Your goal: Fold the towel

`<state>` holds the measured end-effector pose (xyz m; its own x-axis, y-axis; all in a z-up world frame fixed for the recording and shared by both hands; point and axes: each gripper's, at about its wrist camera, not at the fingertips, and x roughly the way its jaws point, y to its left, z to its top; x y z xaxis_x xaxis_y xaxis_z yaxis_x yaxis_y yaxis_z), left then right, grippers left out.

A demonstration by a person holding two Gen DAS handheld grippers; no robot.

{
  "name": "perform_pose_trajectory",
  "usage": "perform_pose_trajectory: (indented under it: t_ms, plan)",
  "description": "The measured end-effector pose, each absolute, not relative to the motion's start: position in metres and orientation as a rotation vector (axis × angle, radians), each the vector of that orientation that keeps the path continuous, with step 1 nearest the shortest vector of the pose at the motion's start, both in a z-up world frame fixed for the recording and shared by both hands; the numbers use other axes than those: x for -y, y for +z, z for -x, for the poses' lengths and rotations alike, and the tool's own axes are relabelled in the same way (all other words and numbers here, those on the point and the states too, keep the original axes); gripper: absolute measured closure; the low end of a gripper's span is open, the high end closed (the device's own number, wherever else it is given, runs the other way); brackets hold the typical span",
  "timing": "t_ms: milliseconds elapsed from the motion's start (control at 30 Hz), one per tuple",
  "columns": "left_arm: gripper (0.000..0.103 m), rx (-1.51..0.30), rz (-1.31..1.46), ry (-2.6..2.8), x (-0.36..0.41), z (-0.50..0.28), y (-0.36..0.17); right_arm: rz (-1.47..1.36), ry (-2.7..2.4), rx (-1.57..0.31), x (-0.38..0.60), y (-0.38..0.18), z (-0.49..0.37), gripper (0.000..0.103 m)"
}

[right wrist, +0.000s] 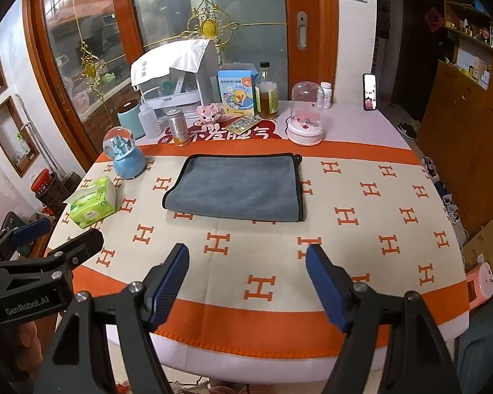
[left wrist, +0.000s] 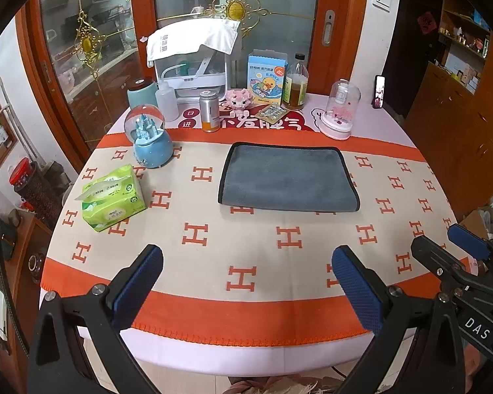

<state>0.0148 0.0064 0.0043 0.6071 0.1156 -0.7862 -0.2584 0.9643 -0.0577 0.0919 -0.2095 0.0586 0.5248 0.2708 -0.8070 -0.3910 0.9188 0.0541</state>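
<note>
A grey towel with black trim [left wrist: 287,179] lies flat, folded into a rectangle, on the orange-and-cream patterned tablecloth [left wrist: 246,249]. It also shows in the right wrist view [right wrist: 238,188]. My left gripper [left wrist: 246,262] is open and empty, hanging over the table's near edge, well short of the towel. My right gripper [right wrist: 248,259] is open and empty too, beside the left one at the near edge. The right gripper shows at the right of the left wrist view [left wrist: 443,243], and the left gripper at the left of the right wrist view [right wrist: 57,231].
A green tissue pack [left wrist: 113,193] and a blue snow globe [left wrist: 149,138] stand left of the towel. Bottles, a duck box [left wrist: 266,80], a pink glass dome [left wrist: 340,111] and a white appliance [left wrist: 194,62] line the table's back. A phone [left wrist: 379,92] stands at the far right.
</note>
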Motion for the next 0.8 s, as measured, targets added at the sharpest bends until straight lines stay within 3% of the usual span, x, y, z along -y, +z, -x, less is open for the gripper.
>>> perform_pose_trajectory:
  t_ms: [800]
  plan:
    - [0.001, -0.902, 0.159, 0.202, 0.0012, -0.0093, 0.0023, 0.146, 0.460, -0.957, 0.2035, 0.0565, -0.0908, 0.029]
